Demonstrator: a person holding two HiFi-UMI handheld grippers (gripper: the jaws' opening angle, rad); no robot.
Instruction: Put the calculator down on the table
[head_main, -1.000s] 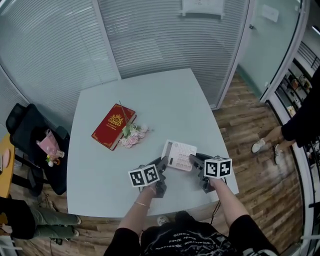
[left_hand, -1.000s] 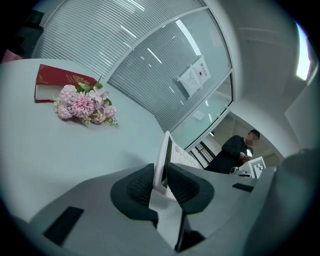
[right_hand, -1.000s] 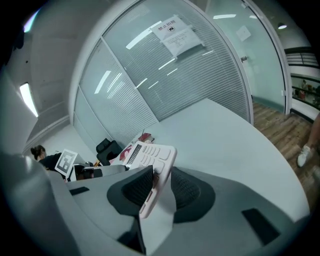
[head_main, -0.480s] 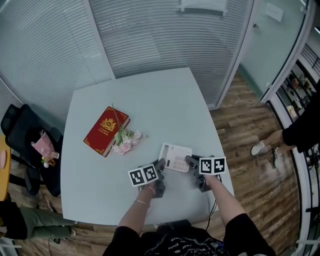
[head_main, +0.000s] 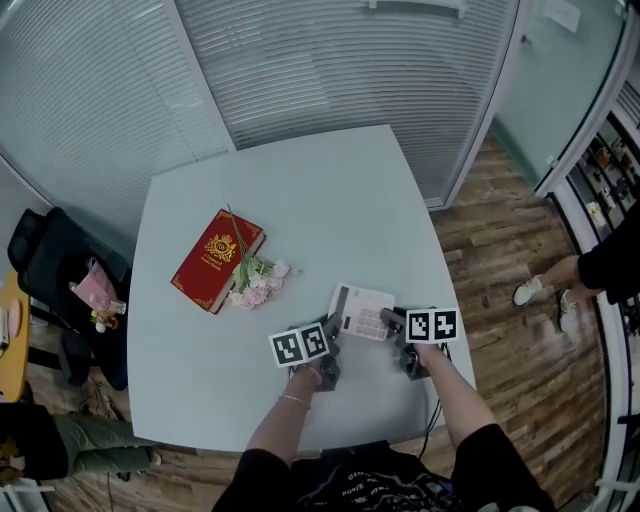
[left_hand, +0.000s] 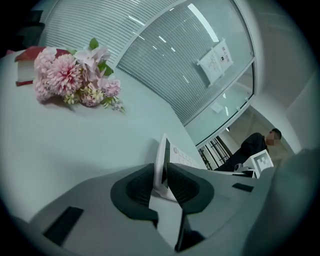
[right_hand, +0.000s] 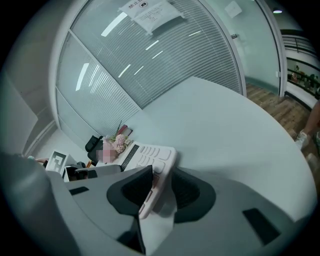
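Observation:
A white calculator is held between both grippers low over the front right of the pale table. My left gripper is shut on its left edge, and in the left gripper view the thin edge stands upright between the dark pads. My right gripper grips its right end. In the right gripper view the keypad lies tilted between the pads. The right jaws have just been opening a little, with the calculator still between them. Whether the calculator touches the table I cannot tell.
A red book lies at the table's left with pink flowers against its near side. A black chair with a bag stands left of the table. A person's legs show on the wood floor at the right. The table's front edge is near my hands.
Both grippers have come down toward the table with the calculator between them. The book and the flowers have not moved.

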